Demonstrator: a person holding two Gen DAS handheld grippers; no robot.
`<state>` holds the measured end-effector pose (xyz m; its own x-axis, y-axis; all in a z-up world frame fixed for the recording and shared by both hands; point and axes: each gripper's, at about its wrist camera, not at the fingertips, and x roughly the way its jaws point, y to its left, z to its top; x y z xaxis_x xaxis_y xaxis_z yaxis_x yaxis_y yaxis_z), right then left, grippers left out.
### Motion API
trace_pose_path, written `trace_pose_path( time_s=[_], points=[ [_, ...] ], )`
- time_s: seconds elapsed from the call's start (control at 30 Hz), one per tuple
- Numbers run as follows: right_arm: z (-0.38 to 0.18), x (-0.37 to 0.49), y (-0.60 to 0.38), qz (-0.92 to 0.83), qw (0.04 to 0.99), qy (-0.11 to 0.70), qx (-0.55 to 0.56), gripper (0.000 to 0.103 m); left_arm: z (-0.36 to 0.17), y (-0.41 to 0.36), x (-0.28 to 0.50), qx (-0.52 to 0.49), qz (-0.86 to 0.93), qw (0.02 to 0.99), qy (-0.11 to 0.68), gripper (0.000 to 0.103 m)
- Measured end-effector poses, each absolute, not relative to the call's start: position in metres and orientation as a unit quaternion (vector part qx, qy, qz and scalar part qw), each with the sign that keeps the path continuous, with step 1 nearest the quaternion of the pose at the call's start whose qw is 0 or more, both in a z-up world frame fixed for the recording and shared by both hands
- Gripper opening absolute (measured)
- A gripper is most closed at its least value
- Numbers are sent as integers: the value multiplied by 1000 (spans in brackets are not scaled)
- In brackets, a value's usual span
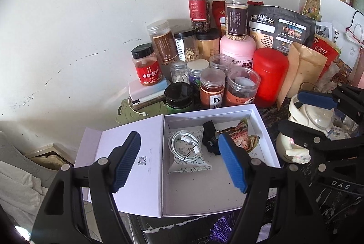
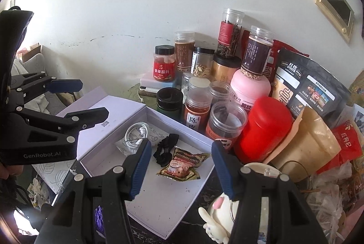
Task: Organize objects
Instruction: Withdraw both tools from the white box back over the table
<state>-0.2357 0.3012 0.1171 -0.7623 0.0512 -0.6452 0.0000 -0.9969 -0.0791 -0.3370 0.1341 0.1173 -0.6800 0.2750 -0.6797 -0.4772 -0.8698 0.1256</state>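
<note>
Left wrist view: the left gripper (image 1: 179,163) hangs with fingers spread and empty above the open white cardboard box (image 1: 268,143) on the dark counter (image 1: 336,216). Inside lie a coiled white cable (image 1: 184,148), a black scrunchie (image 1: 210,137) and a brown cereal sachet (image 1: 238,138). The right gripper (image 2: 182,167) is likewise spread, holding nothing.

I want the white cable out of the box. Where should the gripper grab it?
Grab the white cable from straight above, across one side of its coiled loop. It lies flat on a packet in the open box, so a side approach probably won't get under it.
</note>
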Motion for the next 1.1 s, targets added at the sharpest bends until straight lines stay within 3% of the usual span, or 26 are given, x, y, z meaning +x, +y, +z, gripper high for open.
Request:
trace_pose_path(
  time_s=[0.57, 0.83, 1.1],
  points=[
    [153, -159, 301, 949, 15, -30, -313, 59, 160, 122, -250, -320, 920, 192, 122, 74],
    [156, -124, 300, 951, 12, -32, -308, 60, 178, 122, -205, -298, 928, 189, 117, 83],
    [151, -91, 300, 951, 12, -28, -309, 61, 178, 122, -159, -304, 928, 183, 112, 85]
  ],
)
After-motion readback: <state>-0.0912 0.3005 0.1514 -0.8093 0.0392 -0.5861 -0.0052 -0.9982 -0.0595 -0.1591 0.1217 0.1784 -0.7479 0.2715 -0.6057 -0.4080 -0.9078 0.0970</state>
